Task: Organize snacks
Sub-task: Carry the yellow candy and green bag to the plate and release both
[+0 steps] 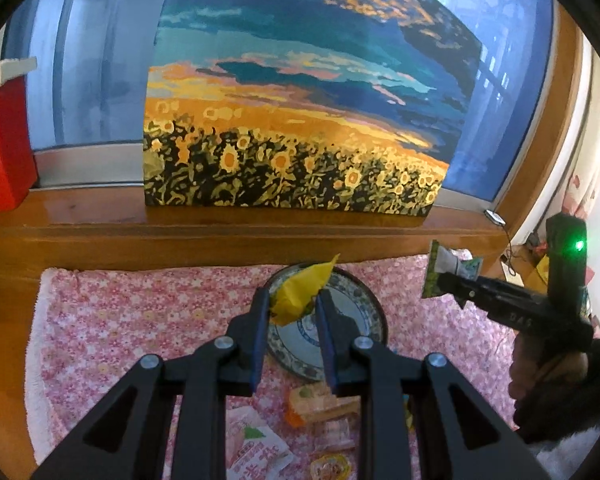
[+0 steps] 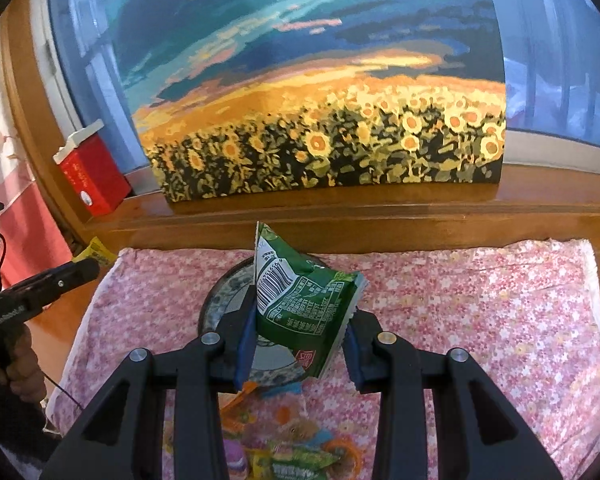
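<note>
The left gripper (image 1: 292,306) pinches a yellow snack packet (image 1: 300,294) between its two blue-padded fingers (image 1: 262,308); the packet sits at the tips, with its crumpled top standing up above them, and it hangs over the far part of a blue-and-white patterned plate (image 1: 364,316). The right gripper (image 2: 300,342) holds a green snack packet (image 2: 304,300) in the same way: the packet is squeezed between both fingers (image 2: 246,340), tilted, its barcode side to the camera and one pointed corner rising well above the fingertips. This green packet is in the air over the same plate (image 2: 224,292), which is partly hidden behind it. From the left wrist view the right gripper (image 1: 446,286) is off to the right side of the plate with the green packet (image 1: 444,270) at its tip. The plate lies on a pink flowered cloth (image 1: 140,312). More small snack packets (image 2: 284,452) lie on the cloth on the near side of the plate. Behind the cloth there is a wooden ledge (image 1: 220,220) carrying a sunflower painting (image 1: 300,120) and a red box (image 1: 4,140), both against the window.
</note>
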`<state>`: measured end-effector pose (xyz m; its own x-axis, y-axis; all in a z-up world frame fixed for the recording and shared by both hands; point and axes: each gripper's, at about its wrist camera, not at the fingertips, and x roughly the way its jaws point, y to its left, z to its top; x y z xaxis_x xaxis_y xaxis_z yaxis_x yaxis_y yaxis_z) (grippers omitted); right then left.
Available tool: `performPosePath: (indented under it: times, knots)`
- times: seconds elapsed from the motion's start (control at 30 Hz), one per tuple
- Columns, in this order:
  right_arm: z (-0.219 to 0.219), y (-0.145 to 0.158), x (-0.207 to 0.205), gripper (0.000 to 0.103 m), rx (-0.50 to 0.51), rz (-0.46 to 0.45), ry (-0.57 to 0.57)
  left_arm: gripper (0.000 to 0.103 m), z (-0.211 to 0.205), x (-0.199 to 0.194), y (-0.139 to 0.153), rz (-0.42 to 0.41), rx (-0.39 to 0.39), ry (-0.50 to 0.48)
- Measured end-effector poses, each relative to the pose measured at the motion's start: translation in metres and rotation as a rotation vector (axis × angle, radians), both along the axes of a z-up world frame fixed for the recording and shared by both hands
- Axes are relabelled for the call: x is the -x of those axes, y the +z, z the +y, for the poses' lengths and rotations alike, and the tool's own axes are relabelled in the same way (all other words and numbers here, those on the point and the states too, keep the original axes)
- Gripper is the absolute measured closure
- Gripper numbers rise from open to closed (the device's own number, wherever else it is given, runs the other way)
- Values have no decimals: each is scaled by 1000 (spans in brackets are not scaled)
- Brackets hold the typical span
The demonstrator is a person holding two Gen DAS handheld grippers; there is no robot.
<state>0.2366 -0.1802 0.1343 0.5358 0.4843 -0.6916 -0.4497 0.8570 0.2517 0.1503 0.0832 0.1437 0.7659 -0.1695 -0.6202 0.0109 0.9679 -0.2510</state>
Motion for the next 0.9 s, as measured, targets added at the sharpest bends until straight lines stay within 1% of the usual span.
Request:
performPosePath:
  times: [0.1, 0.23, 0.37, 0.57, 0.7, 0.9]
  knots:
    - [4, -9, -11, 66, 11, 29, -2, 79, -1, -12, -6, 23, -3, -3]
    - [14, -24, -27, 66, 32, 69, 15, 79, -8, -26, -16, 63, -34, -13]
    - [23, -38, -36, 66, 50, 109, 42, 79, -15, -39, -31, 107, -24, -43]
    - [37, -65, -46, 66, 87, 210, 86, 79, -24, -60, -60, 176, -20, -56]
    - [43, -79, -50, 66, 119, 241, 102, 79, -30, -74, -75, 214, -31, -61]
    - [50, -97, -59, 65, 138, 286, 101, 79, -36, -90, -94, 260, -41, -75]
